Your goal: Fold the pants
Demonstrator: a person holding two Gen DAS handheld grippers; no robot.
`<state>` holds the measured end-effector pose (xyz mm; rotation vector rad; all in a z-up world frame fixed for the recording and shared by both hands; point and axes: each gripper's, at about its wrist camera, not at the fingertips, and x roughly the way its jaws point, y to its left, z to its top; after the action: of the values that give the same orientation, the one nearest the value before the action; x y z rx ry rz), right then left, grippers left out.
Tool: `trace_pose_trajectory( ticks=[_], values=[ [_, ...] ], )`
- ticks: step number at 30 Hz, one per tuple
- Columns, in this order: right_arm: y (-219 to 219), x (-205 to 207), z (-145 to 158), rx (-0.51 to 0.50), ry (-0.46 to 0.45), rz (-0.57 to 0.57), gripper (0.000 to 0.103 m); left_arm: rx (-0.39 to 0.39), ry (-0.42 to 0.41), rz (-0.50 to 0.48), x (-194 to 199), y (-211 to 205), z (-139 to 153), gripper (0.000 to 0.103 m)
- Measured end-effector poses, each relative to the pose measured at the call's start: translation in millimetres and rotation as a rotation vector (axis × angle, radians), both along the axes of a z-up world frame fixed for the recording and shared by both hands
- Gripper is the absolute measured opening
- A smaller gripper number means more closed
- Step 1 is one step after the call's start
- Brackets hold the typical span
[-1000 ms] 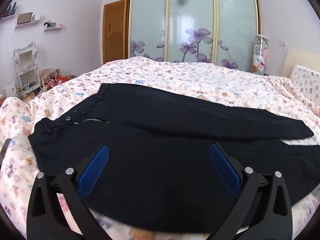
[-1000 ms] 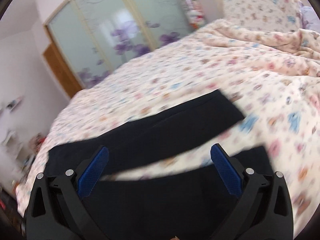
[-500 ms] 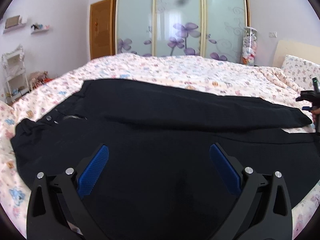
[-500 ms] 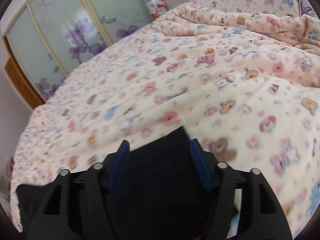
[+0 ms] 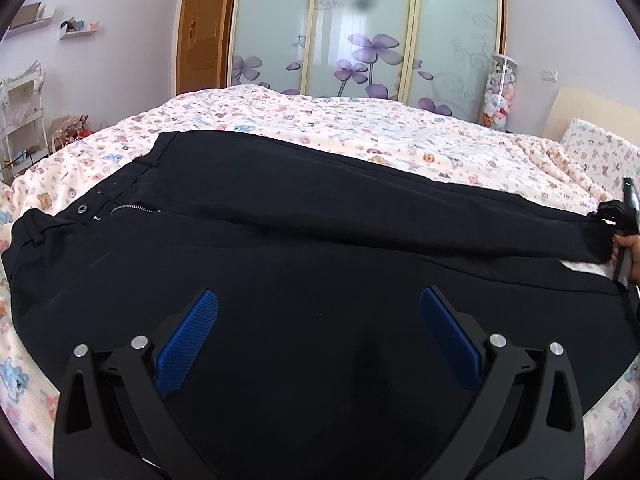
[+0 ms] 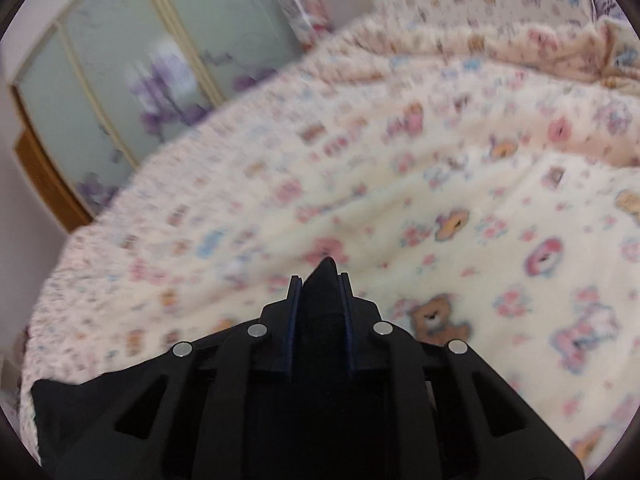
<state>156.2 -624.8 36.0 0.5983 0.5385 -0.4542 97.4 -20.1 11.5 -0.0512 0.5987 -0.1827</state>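
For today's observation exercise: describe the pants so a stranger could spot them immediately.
Find the bed with the cartoon-bear print cover. The pants lie spread across it, the only dark item there: plain black, zipper and button showing at the waist.

Black pants [image 5: 320, 248] with a silver zipper [image 5: 134, 208] and a silver snap button [image 5: 82, 208] lie on a cream bedspread [image 5: 360, 128] printed with small pink, blue and brown teddy bears. The left gripper [image 5: 318, 328] is black with ribbed blue pads [image 5: 188, 340]. The right gripper [image 6: 320, 280] is black too. Frosted pale green wardrobe doors [image 5: 360, 28] carry purple flowers in cream frames. A wooden door [image 5: 202, 36] is orange-brown, and the walls [image 5: 120, 40] are pale lilac.
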Motion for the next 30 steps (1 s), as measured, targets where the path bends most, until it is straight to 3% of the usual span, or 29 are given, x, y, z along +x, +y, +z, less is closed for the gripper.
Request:
trace_pose_trajectory(
  ticks=[7,10,16,20,28,30],
  values=[
    [50,-110,48,-0.091,-0.284,0.156,0.011,-0.075,-0.046,0.024,-9,14,6,0.101],
    [74,-158,44,-0.104,-0.309,0.201,0.010,-0.108,-0.085,0.034,-16,21,11,0.101],
    [108,-230,16,-0.032,-0.266,0.204,0.009,-0.165,-0.187,0.100,-39,37,22,0.101],
    [127,-254,-5,0.015,-0.194,0.170,0.008,-0.238,-0.228,0.140,-53,53,25,0.101],
    [131,-275,-16,0.098,-0.063,0.059,0.007,-0.467,-0.132,0.193,-56,96,10,0.101],
    [129,-286,-17,0.186,-0.057,0.019,0.016,-0.493,-0.101,0.205,-54,104,7,0.101]
  ],
)
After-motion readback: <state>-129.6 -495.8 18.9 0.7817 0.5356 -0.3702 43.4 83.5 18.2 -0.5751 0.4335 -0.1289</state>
